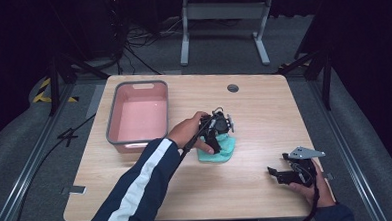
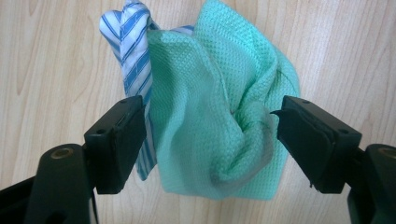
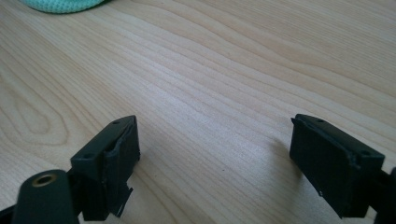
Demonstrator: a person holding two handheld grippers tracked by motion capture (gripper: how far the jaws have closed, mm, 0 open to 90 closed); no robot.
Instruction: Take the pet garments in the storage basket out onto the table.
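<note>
The pale wood-grain desk (image 1: 264,112) is filling the middle of the high view, with a grey-rimmed pink plastic tub (image 1: 137,116) sitting at centre left. Just right of it, at frame centre, a crumpled mint-green woven cloth (image 2: 219,107) is lying over a blue-striped white fabric (image 2: 133,51). The left claw (image 2: 210,140) is hanging spread around the bundle — not yet pinching. The right claw (image 3: 215,161) is resting spread and empty at lower right. The cloth looks soft, light and limp — its raised central fold seems the best hold.
</note>
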